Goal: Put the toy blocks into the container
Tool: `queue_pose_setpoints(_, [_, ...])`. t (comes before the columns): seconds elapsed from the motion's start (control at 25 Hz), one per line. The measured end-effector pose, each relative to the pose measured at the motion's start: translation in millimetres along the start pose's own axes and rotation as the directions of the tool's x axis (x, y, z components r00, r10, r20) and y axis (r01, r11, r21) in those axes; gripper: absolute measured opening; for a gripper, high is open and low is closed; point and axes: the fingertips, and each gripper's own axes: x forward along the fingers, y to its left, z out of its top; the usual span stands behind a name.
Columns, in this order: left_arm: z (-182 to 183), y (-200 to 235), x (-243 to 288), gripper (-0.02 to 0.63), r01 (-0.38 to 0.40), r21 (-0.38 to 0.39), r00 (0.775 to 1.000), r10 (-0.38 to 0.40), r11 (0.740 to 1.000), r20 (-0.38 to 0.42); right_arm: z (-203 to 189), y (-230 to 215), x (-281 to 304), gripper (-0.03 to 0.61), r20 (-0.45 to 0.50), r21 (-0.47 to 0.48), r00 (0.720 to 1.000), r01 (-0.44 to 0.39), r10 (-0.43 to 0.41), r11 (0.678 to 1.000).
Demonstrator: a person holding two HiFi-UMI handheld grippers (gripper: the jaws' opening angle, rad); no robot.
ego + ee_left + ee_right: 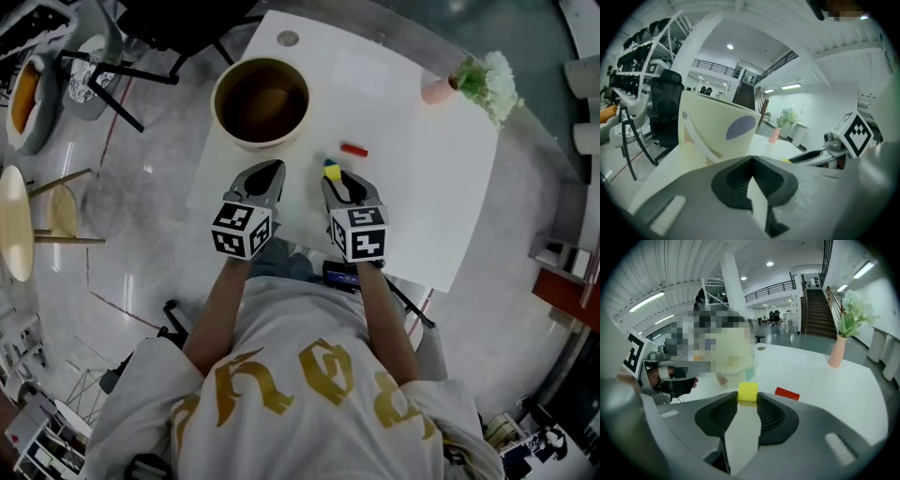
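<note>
The right claw (748, 398) pinches the yellow block (748, 391) only at its tips. I'd keep the squeeze firm and carry it forward-left, clearing the container (261, 101) rim before release. The left claw (751, 159), closed and empty, hovers alongside and may crowd that path. A red block (787, 393) lies just beyond on the counter (422, 187).

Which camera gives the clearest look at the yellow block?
The right gripper view: the yellow block sits large and unobstructed, pinched between the right tongs' tips. The head view shows it small; the left gripper view shows only a yellow sliver.
</note>
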Motion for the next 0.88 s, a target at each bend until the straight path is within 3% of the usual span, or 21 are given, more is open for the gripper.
queue_pose_setpoints(0.2, [20.3, -6.0, -13.8, 0.002, -0.003, 0.034, 0.999, 0.002, 0.999, 0.045, 16.7, 7.1, -11.4, 0.161, 0.054, -0.013, 0.998, -0.007, 0.007, 1.000])
queue_pose_setpoints(0.48, [53.3, -15.8, -39.0, 0.002, -0.021, 0.025, 0.989, 0.017, 0.999, 0.144, 45.1, 12.6, -42.1, 0.161, 0.151, -0.037, 0.988, -0.006, 0.012, 0.999])
queue_pose_setpoints(0.88, [71.2, -19.5, -66.0, 0.000, -0.038, 0.007, 0.980, 0.035, 0.999, 0.197, 61.4, 29.5, -68.1, 0.161, 0.225, -0.040, 0.973, -0.045, 0.053, 0.998])
